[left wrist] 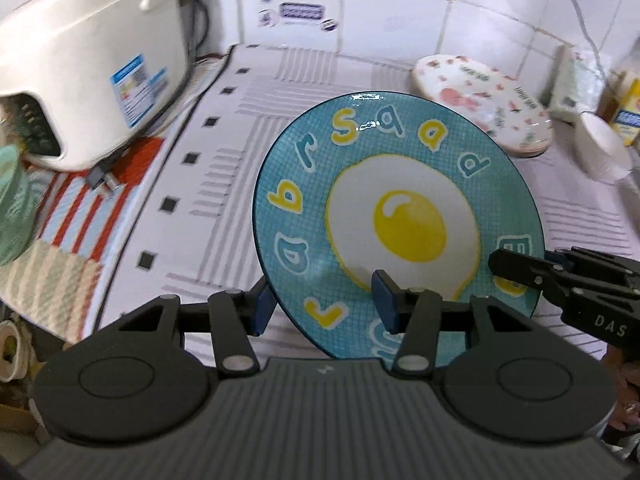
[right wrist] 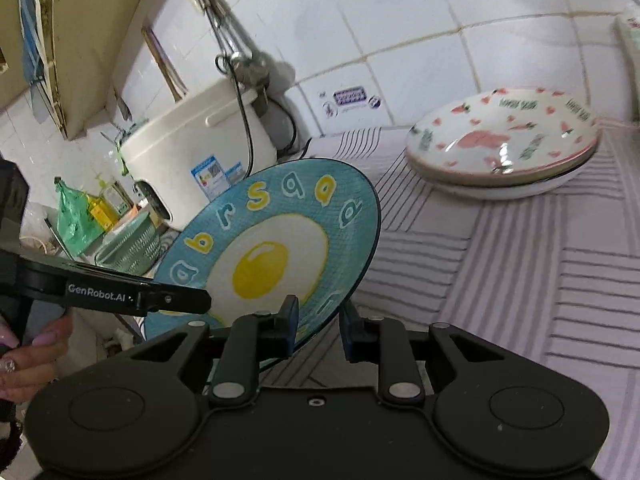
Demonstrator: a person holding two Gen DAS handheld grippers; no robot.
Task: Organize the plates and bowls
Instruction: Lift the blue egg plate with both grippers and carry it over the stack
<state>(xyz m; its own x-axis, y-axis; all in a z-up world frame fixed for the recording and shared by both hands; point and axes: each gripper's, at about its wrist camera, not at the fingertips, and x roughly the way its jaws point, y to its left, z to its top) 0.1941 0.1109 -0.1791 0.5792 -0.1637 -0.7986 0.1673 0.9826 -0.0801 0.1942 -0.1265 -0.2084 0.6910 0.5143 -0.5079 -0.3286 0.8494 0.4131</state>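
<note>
A blue plate with a fried-egg picture and letters (left wrist: 400, 216) is held tilted above the striped cloth (left wrist: 224, 184). My left gripper (left wrist: 320, 304) has its fingers on both sides of the plate's near rim, shut on it. My right gripper (right wrist: 318, 330) straddles the plate's (right wrist: 272, 256) edge in the right wrist view, shut on it; it shows in the left wrist view at the right (left wrist: 520, 272). A stack of white plates with pink prints (left wrist: 484, 100) lies at the back right, also in the right wrist view (right wrist: 504, 140).
A white rice cooker (left wrist: 92, 64) stands at the back left on a red-striped cloth. A green bowl (left wrist: 10, 204) sits at the far left. A white cup (left wrist: 604, 148) and boxes stand at the right. A tiled wall (left wrist: 400, 12) is behind.
</note>
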